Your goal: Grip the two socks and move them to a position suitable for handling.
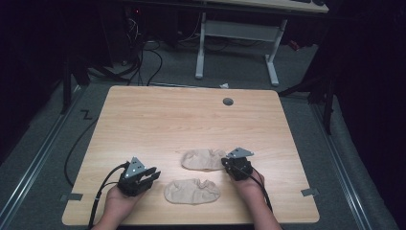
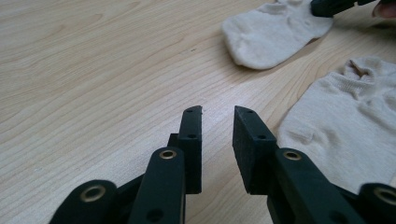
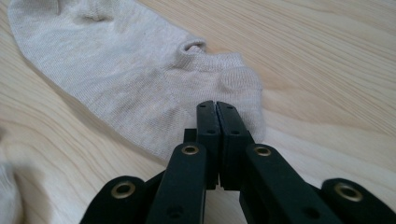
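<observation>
Two beige ankle socks lie flat on the wooden table (image 1: pixel 158 120). The far sock (image 1: pixel 203 159) (image 2: pixel 275 32) (image 3: pixel 130 70) lies just beyond the near sock (image 1: pixel 192 190) (image 2: pixel 345 130). My left gripper (image 1: pixel 152 176) (image 2: pixel 218 112) is open, jaws a small gap apart, low over bare wood just left of the near sock. My right gripper (image 1: pixel 225 163) (image 3: pixel 217 103) is shut, its jaws flush together with no fabric seen between them. Its tips rest at the heel end of the far sock. In the left gripper view the right gripper's tip (image 2: pixel 327 5) touches that sock's edge.
A grey round grommet (image 1: pixel 228 101) sits in the tabletop near the far edge. Bare wood stretches across the far half of the table. Tape marks (image 1: pixel 71 197) flank the near corners. A white desk frame (image 1: pixel 237 33) and floor cables (image 1: pixel 143 62) lie beyond.
</observation>
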`<state>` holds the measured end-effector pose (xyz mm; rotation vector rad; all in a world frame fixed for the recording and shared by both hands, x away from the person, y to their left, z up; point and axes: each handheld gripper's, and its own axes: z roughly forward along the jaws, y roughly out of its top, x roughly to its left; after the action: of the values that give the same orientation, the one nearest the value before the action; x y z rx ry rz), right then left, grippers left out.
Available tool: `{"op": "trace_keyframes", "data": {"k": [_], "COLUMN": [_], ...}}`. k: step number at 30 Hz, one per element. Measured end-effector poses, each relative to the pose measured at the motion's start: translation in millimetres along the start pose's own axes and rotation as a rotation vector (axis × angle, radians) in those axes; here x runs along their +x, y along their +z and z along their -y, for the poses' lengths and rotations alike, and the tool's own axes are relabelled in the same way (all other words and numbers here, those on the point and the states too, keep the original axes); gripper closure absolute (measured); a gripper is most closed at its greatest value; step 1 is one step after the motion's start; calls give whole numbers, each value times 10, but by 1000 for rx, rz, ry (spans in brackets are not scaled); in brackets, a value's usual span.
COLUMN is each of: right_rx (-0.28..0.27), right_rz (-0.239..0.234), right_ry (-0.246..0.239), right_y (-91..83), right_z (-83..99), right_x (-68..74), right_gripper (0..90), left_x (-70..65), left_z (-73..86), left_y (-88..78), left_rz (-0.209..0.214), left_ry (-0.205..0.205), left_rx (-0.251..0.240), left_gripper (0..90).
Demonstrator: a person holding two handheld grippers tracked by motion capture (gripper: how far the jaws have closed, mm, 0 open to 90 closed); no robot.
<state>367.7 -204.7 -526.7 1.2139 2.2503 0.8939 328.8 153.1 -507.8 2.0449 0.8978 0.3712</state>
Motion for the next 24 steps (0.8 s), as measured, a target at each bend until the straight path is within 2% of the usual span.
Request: {"op": "trace_keyframes", "data": {"k": [10, 19, 21, 24], "right_rx": [-4, -7, -40, -97], "right_rz": [-34, -38, -56, -55], "right_ry": [-32, -33, -12, 12], "right_y": [162, 128, 55, -75], "right_z": [-166, -162, -175, -196], "right_x": [158, 165, 156, 115], "right_gripper": [888, 858, 847, 837], "left_x": [-9, -7, -7, -12], "left_z": [0, -1, 2, 4], "left_y": [6, 18, 22, 39], "left_rz": [0, -4, -5, -11], "left_ry": [11, 6, 6, 7], "left_rx": [7, 7, 10, 13], "left_gripper": [742, 741, 739, 727]}}
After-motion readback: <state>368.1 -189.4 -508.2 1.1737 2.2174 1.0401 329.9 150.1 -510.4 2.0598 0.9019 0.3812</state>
